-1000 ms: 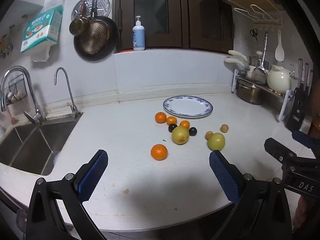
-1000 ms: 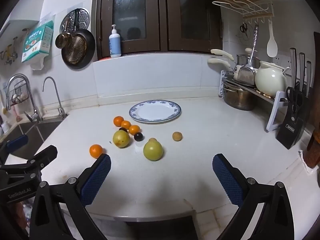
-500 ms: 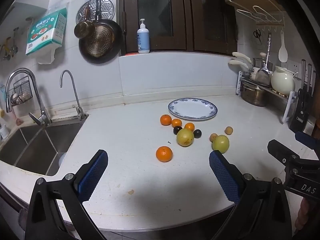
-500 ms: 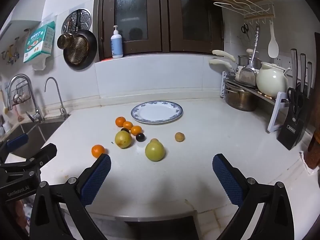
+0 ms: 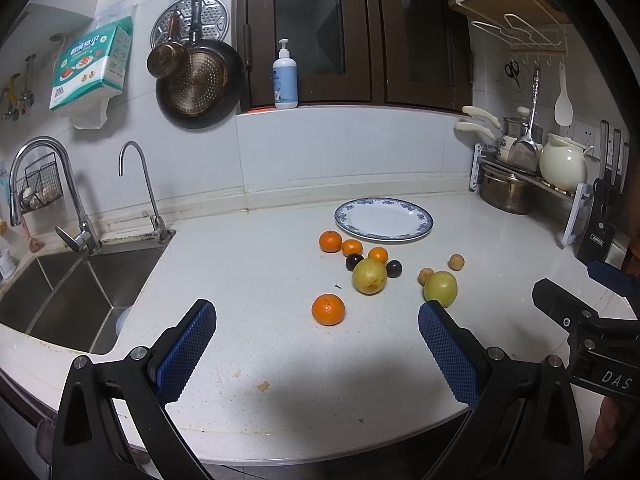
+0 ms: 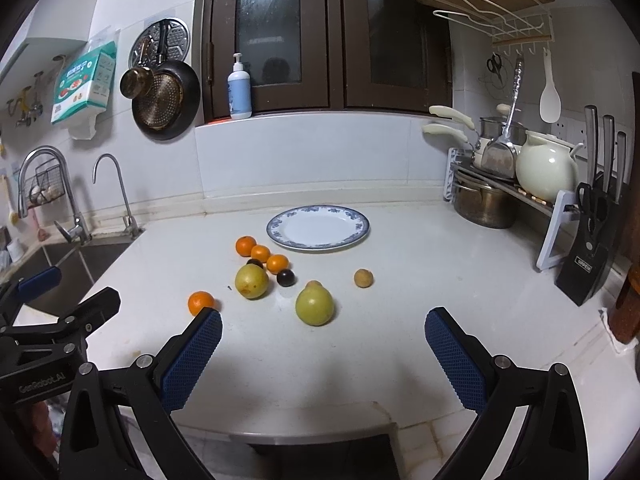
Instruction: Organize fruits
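Observation:
A blue-rimmed white plate point(image 5: 384, 222) point(image 6: 318, 227) lies bare at the back of the white counter. In front of it are three small oranges point(image 5: 352, 247) point(image 6: 261, 253), two dark plums point(image 5: 393, 269) point(image 6: 285, 277), two yellow-green pears point(image 5: 369, 276) point(image 6: 314, 306), two small brown fruits point(image 5: 456, 262) point(image 6: 363, 278) and a lone orange point(image 5: 328, 309) point(image 6: 201, 302). My left gripper point(image 5: 316, 344) hangs open over the counter's front, short of the lone orange. My right gripper point(image 6: 323, 354) is open too, holding nothing, just short of the nearer pear.
A steel sink point(image 5: 68, 284) with two taps lies to the left. A rack with a pot, a cream kettle point(image 6: 546, 168) and a knife block point(image 6: 592, 264) lines the right wall. Pans hang on the back wall. The counter's front edge runs under both grippers.
Both views have shifted slightly: the fruits and the plate have drifted right and a little lower in the frames. Both grippers stay open and no fruit has moved.

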`<state>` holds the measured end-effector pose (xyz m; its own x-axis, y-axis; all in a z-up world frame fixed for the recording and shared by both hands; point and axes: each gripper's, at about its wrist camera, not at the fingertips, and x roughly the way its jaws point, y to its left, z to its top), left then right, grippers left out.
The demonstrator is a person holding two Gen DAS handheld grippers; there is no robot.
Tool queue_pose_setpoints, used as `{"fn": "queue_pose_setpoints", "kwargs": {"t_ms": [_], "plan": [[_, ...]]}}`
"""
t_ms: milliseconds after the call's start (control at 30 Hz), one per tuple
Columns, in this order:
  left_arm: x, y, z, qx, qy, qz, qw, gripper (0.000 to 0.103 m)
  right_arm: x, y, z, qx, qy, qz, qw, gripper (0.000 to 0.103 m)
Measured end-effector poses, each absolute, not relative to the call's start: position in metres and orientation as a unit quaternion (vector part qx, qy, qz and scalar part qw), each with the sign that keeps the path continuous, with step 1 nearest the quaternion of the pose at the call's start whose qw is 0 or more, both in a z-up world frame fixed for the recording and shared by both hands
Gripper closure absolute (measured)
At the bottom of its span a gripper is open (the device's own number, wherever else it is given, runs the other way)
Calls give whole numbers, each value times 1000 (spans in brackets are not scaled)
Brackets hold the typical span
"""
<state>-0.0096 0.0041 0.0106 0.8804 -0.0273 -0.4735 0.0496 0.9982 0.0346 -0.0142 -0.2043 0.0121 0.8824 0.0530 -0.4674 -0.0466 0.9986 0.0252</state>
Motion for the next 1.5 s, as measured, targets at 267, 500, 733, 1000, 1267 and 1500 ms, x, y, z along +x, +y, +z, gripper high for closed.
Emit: {"fn": "queue_pose_setpoints", "kwargs": {"t_ms": [267,500,733,1000,1267,1500], "plan": [[-11,5,11,23,241,-21,970,0,-14,-205,13,7,241,26,970,1],[-11,4,14,26,238,-19,971,0,-15,-204,13,6,241,26,970,1],[-12,5,15,26,236,-18,971,0,-16,-202,15,6,238,28,971,1],[-12,5,16,26,234,-18,972,0,-17,-202,17,5,236,29,971,1],[-13,5,16,27,234,-17,972,0,-17,-202,16,6,237,29,971,1],[-9,2,17,29,237,-18,971,0,-17,-202,16,7,238,29,971,1]]}}
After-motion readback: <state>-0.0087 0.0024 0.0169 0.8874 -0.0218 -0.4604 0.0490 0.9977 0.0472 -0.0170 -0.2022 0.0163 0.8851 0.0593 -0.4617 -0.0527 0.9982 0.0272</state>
